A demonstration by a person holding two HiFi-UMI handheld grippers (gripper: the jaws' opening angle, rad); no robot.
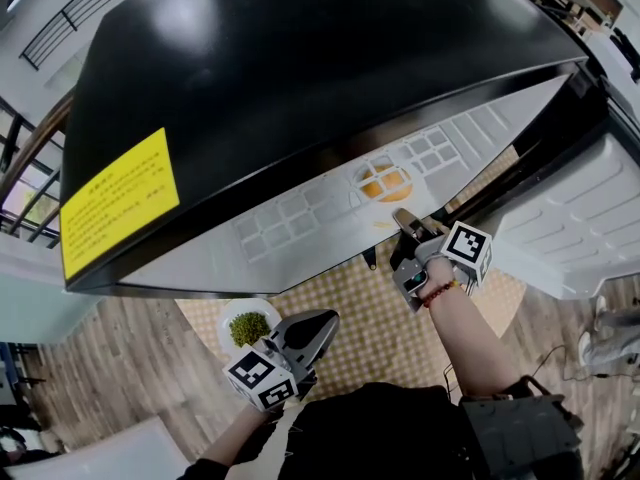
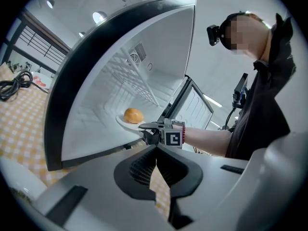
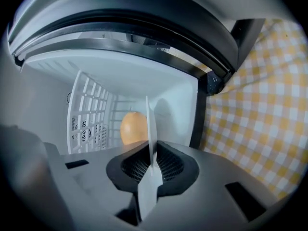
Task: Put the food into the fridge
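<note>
Black outside and white inside, the little fridge stands open on a yellow checked cloth. Reaching into it, the right gripper pinches the rim of a white plate, which its own camera sees edge-on. A golden bun sits on that plate inside the fridge, at about twelve o'clock from the jaws. At seven o'clock from there the left gripper hangs with jaws pressed together on nothing. A dish of green food lies at its nine o'clock.
</note>
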